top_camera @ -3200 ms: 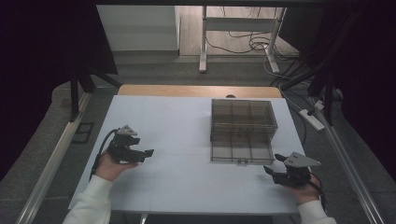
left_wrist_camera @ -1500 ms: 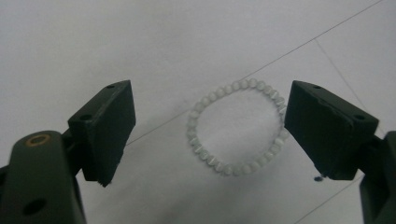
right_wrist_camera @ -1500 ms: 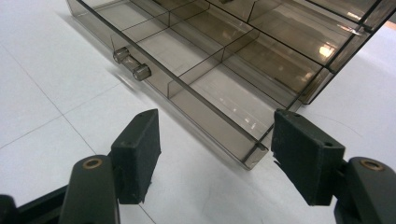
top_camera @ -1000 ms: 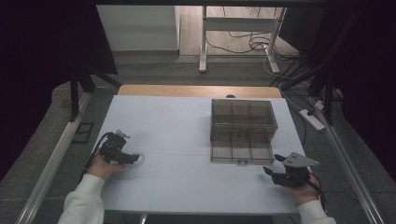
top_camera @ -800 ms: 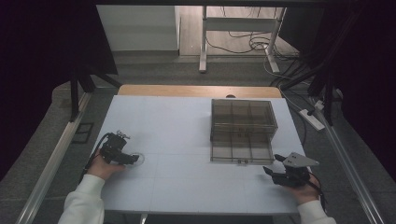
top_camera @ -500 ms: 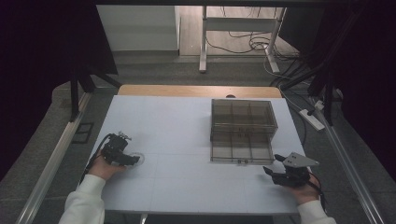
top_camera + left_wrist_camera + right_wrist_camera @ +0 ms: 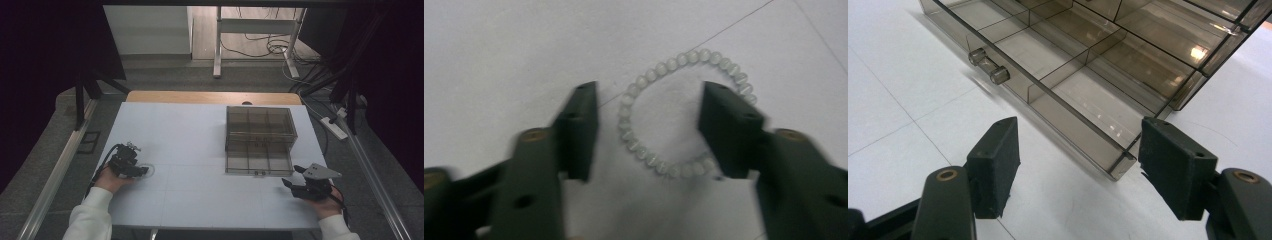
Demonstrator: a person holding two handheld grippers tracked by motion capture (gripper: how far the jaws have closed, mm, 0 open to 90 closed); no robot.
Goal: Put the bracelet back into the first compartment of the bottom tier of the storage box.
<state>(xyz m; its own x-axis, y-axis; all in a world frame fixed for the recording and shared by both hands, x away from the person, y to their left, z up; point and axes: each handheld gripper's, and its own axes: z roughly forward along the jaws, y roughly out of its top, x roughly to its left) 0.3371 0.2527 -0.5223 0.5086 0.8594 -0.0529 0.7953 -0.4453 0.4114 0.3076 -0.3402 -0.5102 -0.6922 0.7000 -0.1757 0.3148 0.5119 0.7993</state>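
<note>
A bracelet of pale round beads (image 7: 672, 63) lies flat on the white table, a faint ring (image 7: 148, 170) in the high view at the left. My left gripper (image 7: 649, 90) points down over it with the ring between its jaws, which have just been closing. The left pad (image 7: 581, 130) stands clear of the beads, and the right pad (image 7: 729, 127) covers the ring's right edge. From above, that gripper (image 7: 139, 169) sits at the near left. My right gripper (image 7: 1079, 125) rests open and empty before the drawer's near corner, at the near right (image 7: 295, 187).
A smoked clear organiser box (image 7: 260, 125) stands right of centre, its lower drawer (image 7: 1068, 120) pulled out toward me, with a two-knob handle (image 7: 988, 65) and empty compartments. The table's wooden far edge (image 7: 210, 97) and metal side rails (image 7: 55, 175) bound the work surface.
Since the earliest frame my left hand has shifted left and nearer to me, down to the bracelet. Over the last second neither hand has visibly moved in the high view.
</note>
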